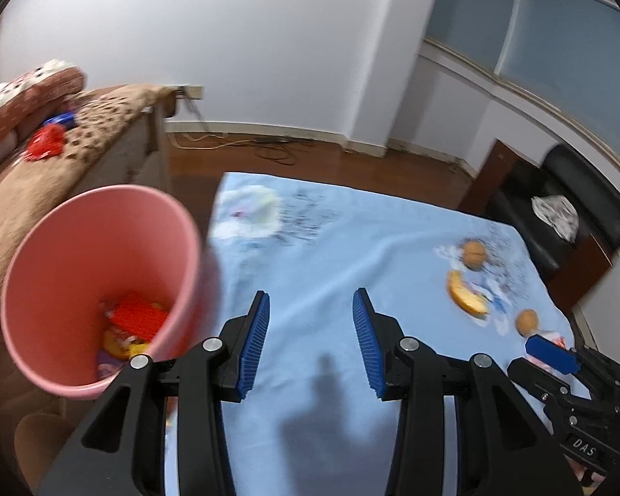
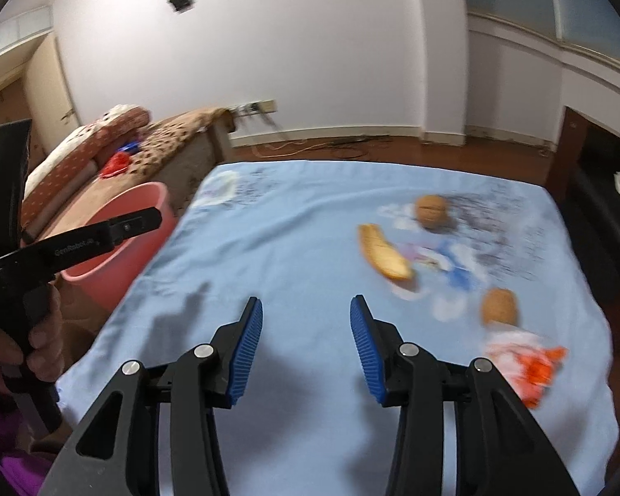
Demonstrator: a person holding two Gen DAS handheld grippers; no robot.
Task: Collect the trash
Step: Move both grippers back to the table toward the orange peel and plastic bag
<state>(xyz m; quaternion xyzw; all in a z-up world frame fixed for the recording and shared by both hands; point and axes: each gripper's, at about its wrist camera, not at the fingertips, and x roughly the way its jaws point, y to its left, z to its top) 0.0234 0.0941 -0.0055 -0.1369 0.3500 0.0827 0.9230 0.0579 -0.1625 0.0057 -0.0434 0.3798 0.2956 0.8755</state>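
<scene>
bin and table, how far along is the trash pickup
Done: the pink bin already holds several wrappers. In hand: nothing; the left gripper and right gripper are both open and empty. Left on the blue cloth: a bread piece, two round brown items and an orange-white wrapper.

Light: soft, even indoor light, fairly bright on the white wall [image 1: 235,53].
Shadows: dark shadow on the blue cloth [image 1: 330,248] in front of the left gripper [image 1: 311,339]; fainter ones in the right view.
Blur: food, cloth print and pink bucket [image 1: 99,285] smeared; grippers sharp.
Edges: strong fisheye bending, black corners.
</scene>
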